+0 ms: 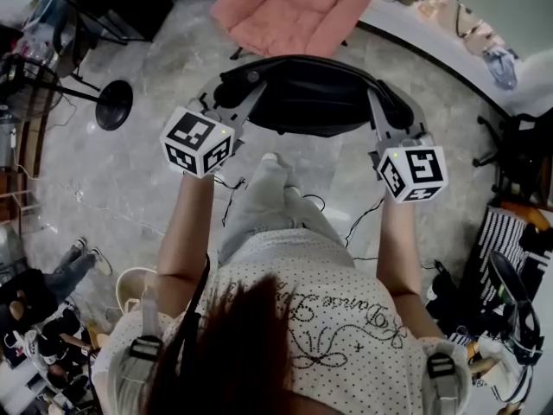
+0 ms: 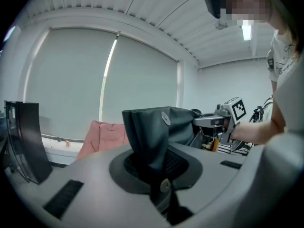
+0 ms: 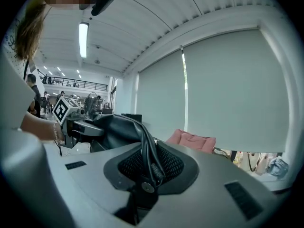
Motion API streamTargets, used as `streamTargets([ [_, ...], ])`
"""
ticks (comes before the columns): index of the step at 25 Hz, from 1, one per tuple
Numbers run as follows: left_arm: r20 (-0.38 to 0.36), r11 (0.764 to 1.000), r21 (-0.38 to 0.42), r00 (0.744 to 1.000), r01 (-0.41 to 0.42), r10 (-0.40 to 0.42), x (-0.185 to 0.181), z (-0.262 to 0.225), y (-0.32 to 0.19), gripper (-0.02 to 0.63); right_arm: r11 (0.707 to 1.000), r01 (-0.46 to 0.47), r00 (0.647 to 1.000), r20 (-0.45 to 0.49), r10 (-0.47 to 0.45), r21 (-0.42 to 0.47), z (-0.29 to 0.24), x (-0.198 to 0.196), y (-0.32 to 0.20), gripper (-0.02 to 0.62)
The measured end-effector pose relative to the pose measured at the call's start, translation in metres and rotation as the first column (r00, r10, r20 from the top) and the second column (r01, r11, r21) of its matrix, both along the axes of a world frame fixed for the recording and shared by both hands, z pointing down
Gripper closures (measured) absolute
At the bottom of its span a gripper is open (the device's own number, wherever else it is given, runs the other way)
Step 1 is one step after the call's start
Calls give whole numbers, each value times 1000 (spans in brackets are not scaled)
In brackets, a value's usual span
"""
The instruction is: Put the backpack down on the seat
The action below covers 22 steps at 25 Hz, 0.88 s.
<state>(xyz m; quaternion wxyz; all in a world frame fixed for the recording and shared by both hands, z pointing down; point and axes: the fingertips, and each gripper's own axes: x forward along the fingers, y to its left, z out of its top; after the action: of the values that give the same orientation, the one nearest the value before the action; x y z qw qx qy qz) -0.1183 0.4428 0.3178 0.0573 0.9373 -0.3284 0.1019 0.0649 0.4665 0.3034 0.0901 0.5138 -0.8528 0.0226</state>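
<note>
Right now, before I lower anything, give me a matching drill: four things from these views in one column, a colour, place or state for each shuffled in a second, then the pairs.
1. backpack
2. seat
3. left gripper
4. stand base

A. pink, on the floor ahead
B. round, black, on the floor at left
C. shut on a fold of black fabric
D. black, held up off the floor

Pairs: 1-D, 2-A, 3-C, 4-B.

Backpack (image 1: 311,93), black: slung between left gripper (image 1: 246,83) and right gripper (image 1: 378,102), one at each end, over grey floor (image 1: 130,188); pink seat (image 1: 294,11) beyond
</note>
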Motion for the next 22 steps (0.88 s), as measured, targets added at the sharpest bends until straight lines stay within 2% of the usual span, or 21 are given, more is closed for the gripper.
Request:
streamTargets([
  [7, -5, 1000, 9, 1000, -13, 13, -7, 5, -52, 556, 1000, -13, 1000, -2, 13, 1, 4, -8, -47, 528],
  [22, -34, 996, 29, 995, -90, 91, -24, -8, -241, 557, 996, -91, 996, -10, 91, 26, -12, -27, -225, 528],
])
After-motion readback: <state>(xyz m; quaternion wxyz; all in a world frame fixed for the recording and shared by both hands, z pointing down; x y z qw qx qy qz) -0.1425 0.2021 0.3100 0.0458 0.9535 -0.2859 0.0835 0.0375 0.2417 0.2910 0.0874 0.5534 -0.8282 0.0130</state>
